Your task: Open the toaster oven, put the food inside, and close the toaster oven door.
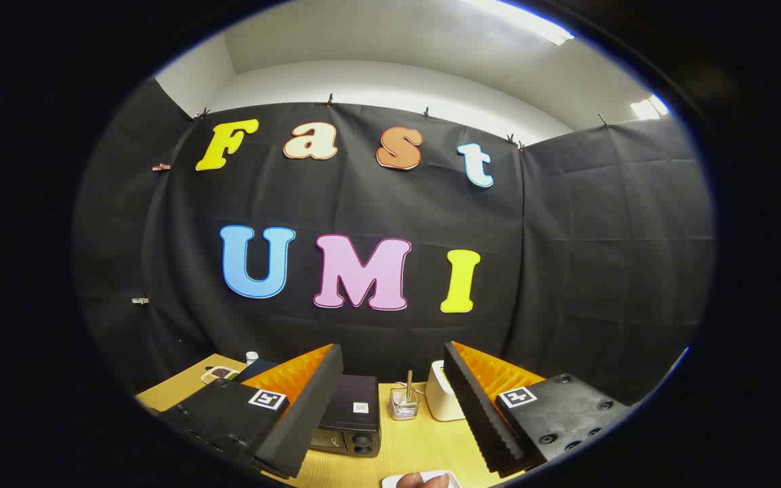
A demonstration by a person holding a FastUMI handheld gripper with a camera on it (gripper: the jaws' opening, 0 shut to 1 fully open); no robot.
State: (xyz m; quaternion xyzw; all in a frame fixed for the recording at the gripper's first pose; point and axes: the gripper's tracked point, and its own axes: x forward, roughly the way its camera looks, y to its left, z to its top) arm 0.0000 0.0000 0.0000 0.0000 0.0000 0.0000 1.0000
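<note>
My gripper (390, 400) is open, held high above the wooden table (424, 440) with a wide gap and nothing between its fingers. The dark toaster oven (353, 423) stands on the table just ahead, partly hidden behind the left finger (295, 413); its door looks closed, with knobs on its right side. Below the gap, near me, the food (423, 480) lies on a white plate (390, 482), and I see just its top.
A clear holder with sticks (404, 403) and a white appliance (441, 400) stand to the right of the oven. At the table's far left lie a small tray (219, 373), a dark flat object (255, 368) and a small bottle (251, 356).
</note>
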